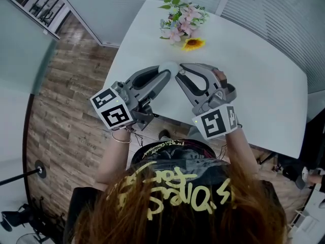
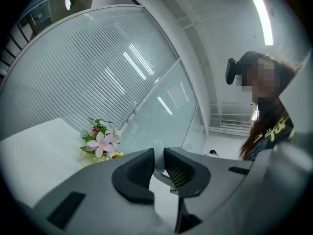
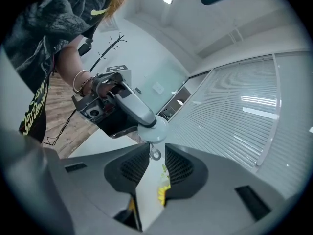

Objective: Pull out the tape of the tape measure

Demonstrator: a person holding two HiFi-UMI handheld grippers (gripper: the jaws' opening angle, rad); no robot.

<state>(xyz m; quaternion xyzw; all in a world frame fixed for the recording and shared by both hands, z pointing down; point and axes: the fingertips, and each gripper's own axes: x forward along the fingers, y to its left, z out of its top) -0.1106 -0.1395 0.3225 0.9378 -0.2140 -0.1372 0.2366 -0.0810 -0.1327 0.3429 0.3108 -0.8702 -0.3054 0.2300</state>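
Two grippers meet tip to tip above one white table (image 1: 264, 90). L gripper (image 1: 166, 75) is clamped on the one tape measure (image 3: 150, 131), a small white disc held edge-on between its pads, clear of the tabletop. R gripper (image 1: 179, 72) is nipped on the single pull ring (image 3: 155, 154) hanging from the disc. One bouquet (image 1: 183, 22) sits at the table's far edge.
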